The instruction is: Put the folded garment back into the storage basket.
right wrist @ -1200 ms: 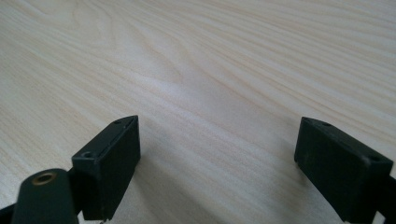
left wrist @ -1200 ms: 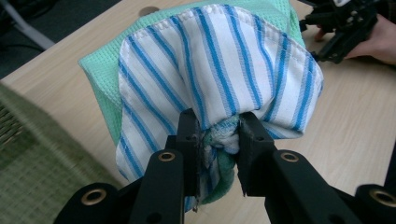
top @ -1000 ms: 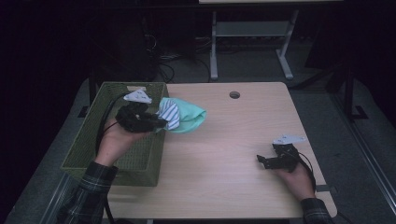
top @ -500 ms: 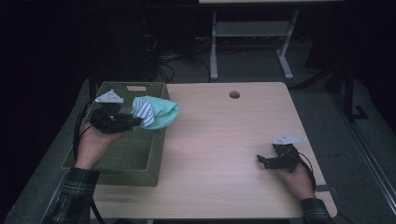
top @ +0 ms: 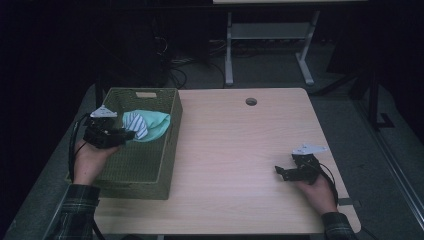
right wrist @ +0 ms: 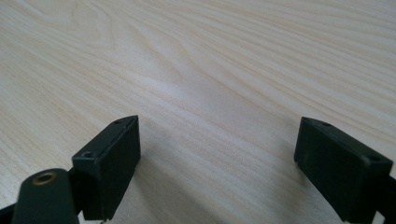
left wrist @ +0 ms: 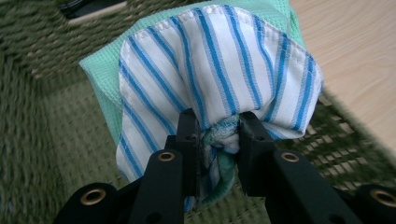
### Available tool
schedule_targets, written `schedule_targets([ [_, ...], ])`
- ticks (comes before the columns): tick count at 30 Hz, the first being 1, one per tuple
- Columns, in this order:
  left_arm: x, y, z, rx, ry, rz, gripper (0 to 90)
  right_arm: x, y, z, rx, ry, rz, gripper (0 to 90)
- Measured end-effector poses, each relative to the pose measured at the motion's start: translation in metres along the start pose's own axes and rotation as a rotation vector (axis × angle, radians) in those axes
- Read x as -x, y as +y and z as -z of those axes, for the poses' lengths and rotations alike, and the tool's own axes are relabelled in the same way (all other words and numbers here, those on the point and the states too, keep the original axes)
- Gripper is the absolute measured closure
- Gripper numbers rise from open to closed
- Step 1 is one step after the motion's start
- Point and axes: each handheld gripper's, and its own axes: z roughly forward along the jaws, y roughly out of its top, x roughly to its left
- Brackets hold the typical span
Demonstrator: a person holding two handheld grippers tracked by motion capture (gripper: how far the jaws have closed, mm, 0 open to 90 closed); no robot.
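Left gripper [top: 127,135] is clenched on a bunched cloth bundle [top: 147,125], held over the inside of the green woven basket [top: 170,145] at the table's left edge. From the left gripper view, both black jaws pinch a twisted knot of fabric where the blue-and-white striped cloth [left wrist: 219,70] gathers, and a mint-green cloth [left wrist: 100,70] wraps behind it. How the two cloths are folded together past the jaws is hidden, and the bundle's lower end is cut off behind the gripper body. Whether the bundle touches the basket floor cannot be told; the weave below it is blurred.

Right gripper [top: 281,172] lies low on the wooden table [top: 240,150] near its right front corner, well apart from the basket. Its jaws stand wide with nothing between them, bare wood grain showing in the gap. High view is dim, so the hand under the left gripper and the basket's near wall are hard to make out
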Motion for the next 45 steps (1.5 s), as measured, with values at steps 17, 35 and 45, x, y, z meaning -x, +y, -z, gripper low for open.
schedule_targets([
  [17, -0.019, -0.029, -0.042, -0.105, 0.021, 0.056, 71.9, 0.0, 0.0, 0.0, 0.0, 0.0, 0.001, 14.0],
  [35, -0.02, -0.037, -0.055, -0.13, -0.019, 0.06, 58.9, 0.0, 0.0, 0.0, -0.001, -0.003, -0.005, 14.1],
  [45, -0.016, -0.033, -0.042, -0.042, -0.063, 0.075, 33.6, 0.0, 0.0, 0.0, -0.002, -0.004, -0.005, 14.1],
])
